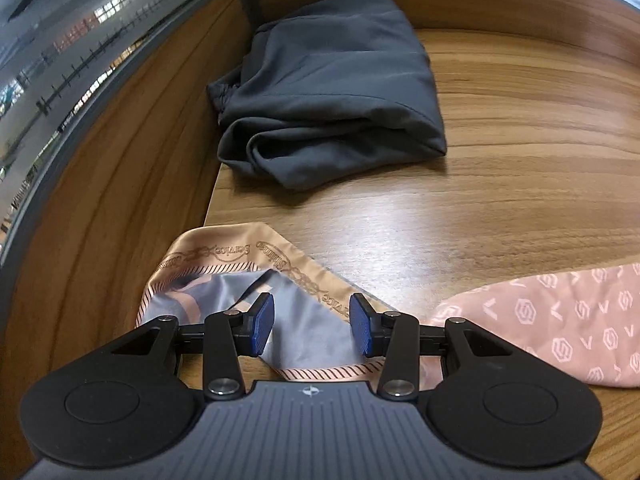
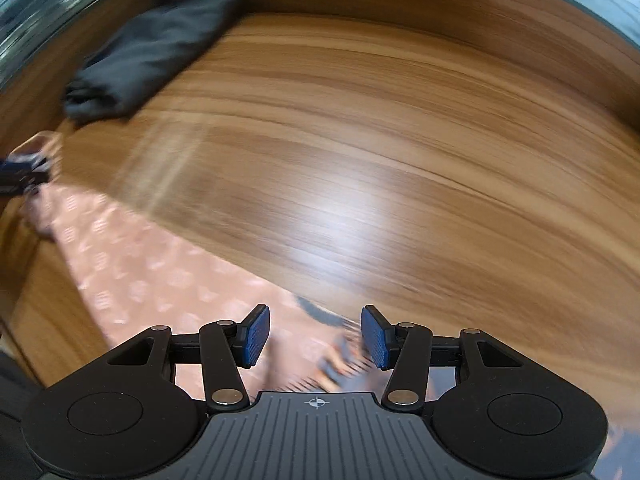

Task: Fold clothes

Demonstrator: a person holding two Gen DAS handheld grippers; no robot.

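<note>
Near the folded dark grey garment, the pink patterned silky cloth stretches lengthwise between the spread-apart left gripper and the equally parted right gripper on the wooden surface.

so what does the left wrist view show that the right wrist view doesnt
Only the left wrist view: the scarf's lettered border, sharp, beneath the open left gripper.

Only the right wrist view: the open right gripper over the scarf's other end, motion-blurred.

Both: the folded dark grey garment, the pink patterned scarf, the wooden table.
</note>
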